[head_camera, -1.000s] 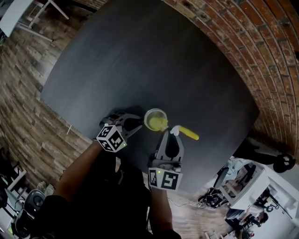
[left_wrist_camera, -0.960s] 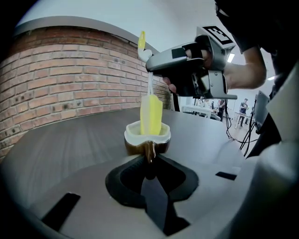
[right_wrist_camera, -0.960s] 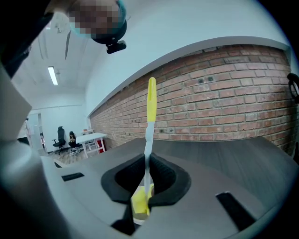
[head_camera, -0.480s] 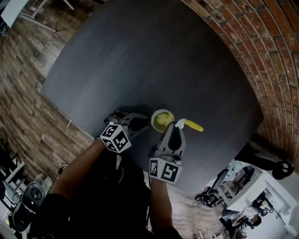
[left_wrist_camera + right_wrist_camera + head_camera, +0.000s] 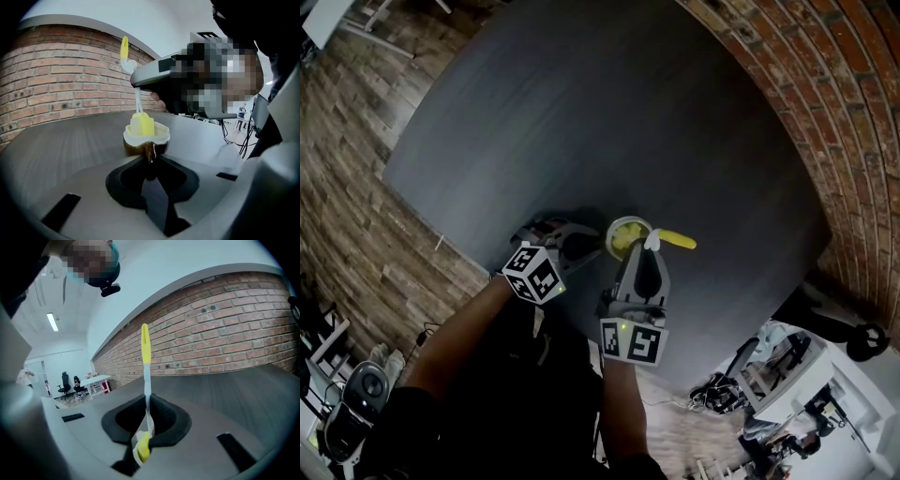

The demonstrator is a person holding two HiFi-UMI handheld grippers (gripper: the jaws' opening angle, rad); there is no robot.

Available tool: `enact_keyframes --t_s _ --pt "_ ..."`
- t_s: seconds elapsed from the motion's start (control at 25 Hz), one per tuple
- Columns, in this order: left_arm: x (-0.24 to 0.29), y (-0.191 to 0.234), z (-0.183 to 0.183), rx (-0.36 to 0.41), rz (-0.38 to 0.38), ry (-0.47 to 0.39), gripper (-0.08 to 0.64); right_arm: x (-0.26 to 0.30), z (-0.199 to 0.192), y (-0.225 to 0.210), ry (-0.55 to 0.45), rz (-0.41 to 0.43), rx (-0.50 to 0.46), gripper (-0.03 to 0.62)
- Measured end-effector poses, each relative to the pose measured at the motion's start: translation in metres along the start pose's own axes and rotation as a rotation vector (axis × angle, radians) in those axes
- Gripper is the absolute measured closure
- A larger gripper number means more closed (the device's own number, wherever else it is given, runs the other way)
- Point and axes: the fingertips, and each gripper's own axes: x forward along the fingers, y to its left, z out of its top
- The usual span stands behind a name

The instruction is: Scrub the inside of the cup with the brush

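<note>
A small cup (image 5: 624, 234) with a pale rim and brown wall (image 5: 146, 138) stands near the front edge of the dark round table (image 5: 581, 112). My left gripper (image 5: 589, 246) (image 5: 149, 158) is shut on the cup's near side, which looks like its handle. My right gripper (image 5: 649, 247) (image 5: 147, 412) is shut on the thin white stem of the brush. The brush's yellow handle (image 5: 676, 240) (image 5: 146, 348) sticks out beyond the jaws. Its yellow sponge head (image 5: 142, 124) sits inside the cup. In the left gripper view the right gripper (image 5: 159, 76) hangs over the cup.
A brick wall (image 5: 825, 103) curves round the table's far right side. Wooden flooring (image 5: 347, 187) lies to the left. A white desk with cables and equipment (image 5: 778, 375) is at the lower right. The person's dark sleeves (image 5: 487, 375) fill the bottom of the head view.
My right gripper has sunk and drawn closer to the cup, taking the brush head down into it. The left gripper and the cup have stayed put.
</note>
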Motion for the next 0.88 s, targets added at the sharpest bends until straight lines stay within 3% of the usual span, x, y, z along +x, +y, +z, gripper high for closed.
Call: enact_keyframes --t_s 0.24,0.52,0.88 --pt "0.0 0.0 -0.001 -0.007 0.009 -0.001 0.482 -0.02 -0.002 0.001 0.123 0.059 -0.073 0.546" --pt "0.0 0.0 -0.001 -0.011 0.004 -0.005 0.481 -0.034 -0.005 0.005 0.231 0.052 -0.236 0.546" --pt "0.0 -0.001 0.001 -0.007 -0.009 -0.009 0.482 -0.025 0.002 0.0 0.116 0.004 -0.326 0.546"
